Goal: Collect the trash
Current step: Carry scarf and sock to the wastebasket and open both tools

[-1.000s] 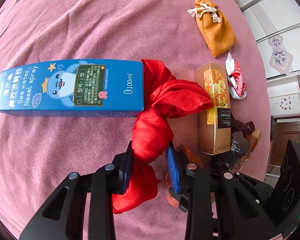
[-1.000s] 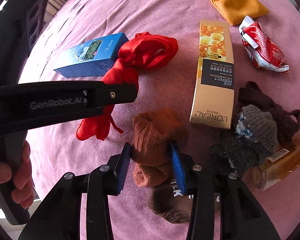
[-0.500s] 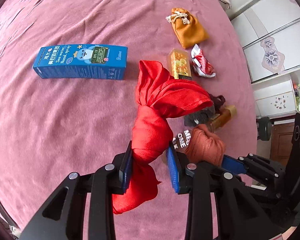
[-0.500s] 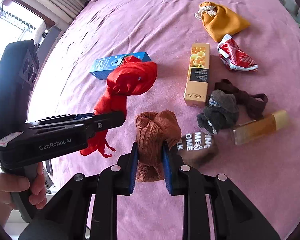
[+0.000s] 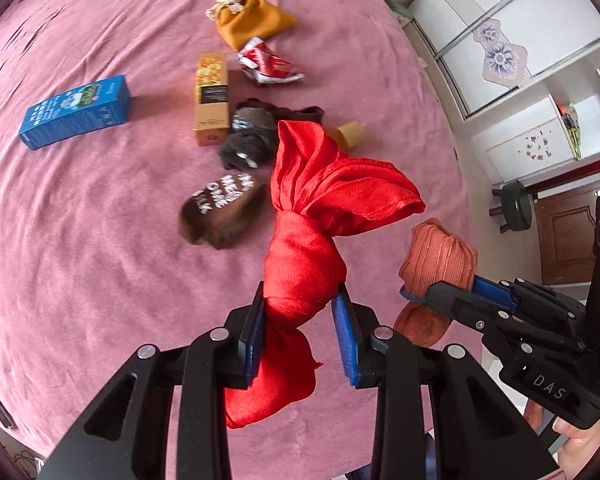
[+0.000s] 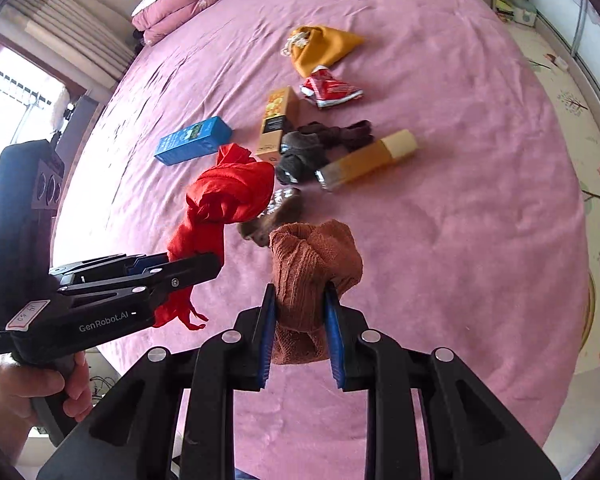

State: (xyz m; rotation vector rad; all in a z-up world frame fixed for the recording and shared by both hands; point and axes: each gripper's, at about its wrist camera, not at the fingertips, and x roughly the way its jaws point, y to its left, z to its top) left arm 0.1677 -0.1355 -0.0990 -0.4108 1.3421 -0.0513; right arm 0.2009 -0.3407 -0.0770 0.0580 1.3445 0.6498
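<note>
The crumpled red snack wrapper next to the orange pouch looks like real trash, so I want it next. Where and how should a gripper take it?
Grip the red snack wrapper across its crumpled, raised middle, coming down from above. It lies flat on the pink bedspread, so its edges look too thin to catch. Close the fingers across its short width, approaching from its open side away from the orange pouch.

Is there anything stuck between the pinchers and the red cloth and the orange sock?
No. The left gripper pinches the red cloth directly, and the right gripper pinches the rust-orange sock directly.
</note>
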